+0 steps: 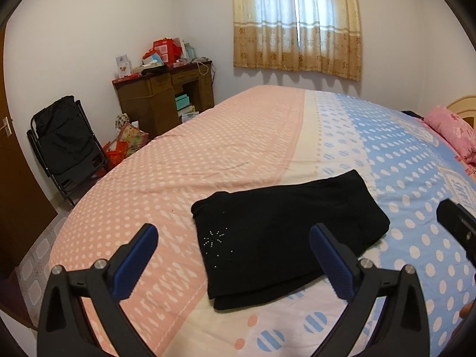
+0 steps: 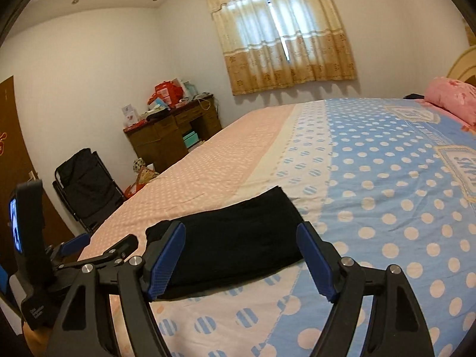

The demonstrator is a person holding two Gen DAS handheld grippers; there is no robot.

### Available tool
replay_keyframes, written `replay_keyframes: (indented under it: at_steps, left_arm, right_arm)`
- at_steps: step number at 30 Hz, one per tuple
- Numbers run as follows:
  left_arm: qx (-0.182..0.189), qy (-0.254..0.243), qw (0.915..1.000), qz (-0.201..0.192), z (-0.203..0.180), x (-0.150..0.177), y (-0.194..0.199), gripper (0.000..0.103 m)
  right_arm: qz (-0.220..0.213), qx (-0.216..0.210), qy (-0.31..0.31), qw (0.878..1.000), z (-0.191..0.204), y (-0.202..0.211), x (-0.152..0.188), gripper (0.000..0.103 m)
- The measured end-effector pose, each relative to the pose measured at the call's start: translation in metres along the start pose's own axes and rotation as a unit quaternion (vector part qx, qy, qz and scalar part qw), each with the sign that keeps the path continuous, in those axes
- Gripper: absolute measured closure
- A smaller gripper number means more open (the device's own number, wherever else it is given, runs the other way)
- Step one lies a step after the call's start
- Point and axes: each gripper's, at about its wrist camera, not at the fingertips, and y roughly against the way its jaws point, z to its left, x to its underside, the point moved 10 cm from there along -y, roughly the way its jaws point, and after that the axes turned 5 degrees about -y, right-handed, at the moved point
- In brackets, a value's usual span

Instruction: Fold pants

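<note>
- The pants (image 1: pixel 285 235) lie folded in a compact black stack on the bed (image 1: pixel 208 154), near its front edge.
- I hold my left gripper (image 1: pixel 235 260) and right gripper (image 2: pixel 241 260) above them, jaws apart, empty.
- Risk: a low finger snags the top layer and undoes the fold.

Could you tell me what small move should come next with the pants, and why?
Probably just draw both grippers back: the black pants already lie folded in a compact stack on the bed, and the left gripper and right gripper are open, holding nothing.
</note>
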Motion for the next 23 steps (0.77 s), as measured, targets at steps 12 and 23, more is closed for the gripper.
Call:
replay_keyframes:
  at_steps: [12,23]
  left_arm:
    - [-0.008,0.006,0.9999,0.012,-0.003,0.007,0.008,0.0]
    - [-0.02,-0.008,0.9998,0.001,-0.003,0.004,0.008,0.0]
  right_arm:
    - [-0.007,0.007,-0.022,1.0,-0.006,0.012,0.001,0.024]
    - [-0.005,0.016,-0.029,0.999,-0.009,0.014,0.005,0.024]
